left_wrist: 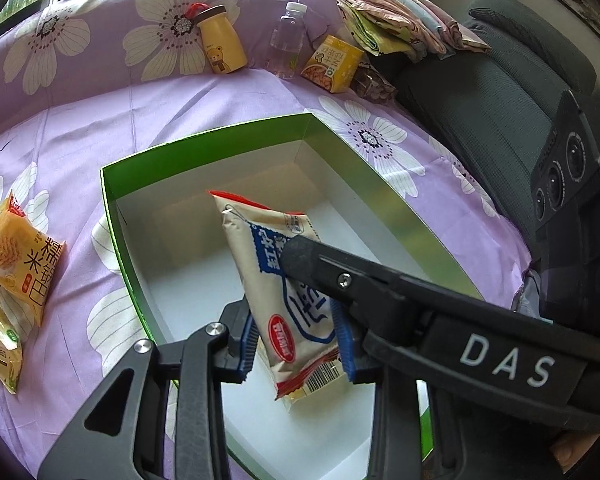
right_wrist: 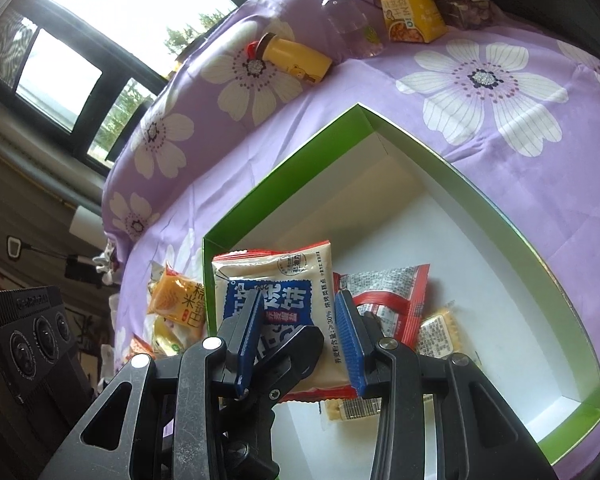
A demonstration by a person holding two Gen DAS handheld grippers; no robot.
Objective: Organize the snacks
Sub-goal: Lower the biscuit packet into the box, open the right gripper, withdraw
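The cream snack packet (left_wrist: 278,280) with the blue label hangs over the open green box (left_wrist: 204,136), and both tongs are on it. The left gripper (left_wrist: 300,344) has its blue pads (left_wrist: 345,344) pressed on the packet's lower end, just above the barcode, while the right gripper's black finger (left_wrist: 340,268) reaches in from the right side of the left view and lies across the packet's blue label. From the right wrist view the same packet (right_wrist: 296,292) sits clamped between the right gripper (right_wrist: 300,344) and its ribbed blue pads (right_wrist: 350,340), jaws closed on it, held over the near corner of the box (right_wrist: 500,208). On the white floor of the box lie a red-and-silver packet (right_wrist: 392,300) and a yellow cracker packet (right_wrist: 440,332), both just behind the held one. Outside the box on the left, orange snack bags (left_wrist: 16,264) rest on the purple flowered cloth (left_wrist: 160,92). Along the far side of the cloth stand a yellow bear bottle (left_wrist: 222,40), a clear water bottle (left_wrist: 286,40) and a yellow carton (left_wrist: 334,64), with a dark clear bag (left_wrist: 374,80) beside the carton and folded fabric (left_wrist: 392,16) behind. A dark padded chair (left_wrist: 492,92) fills the right edge.
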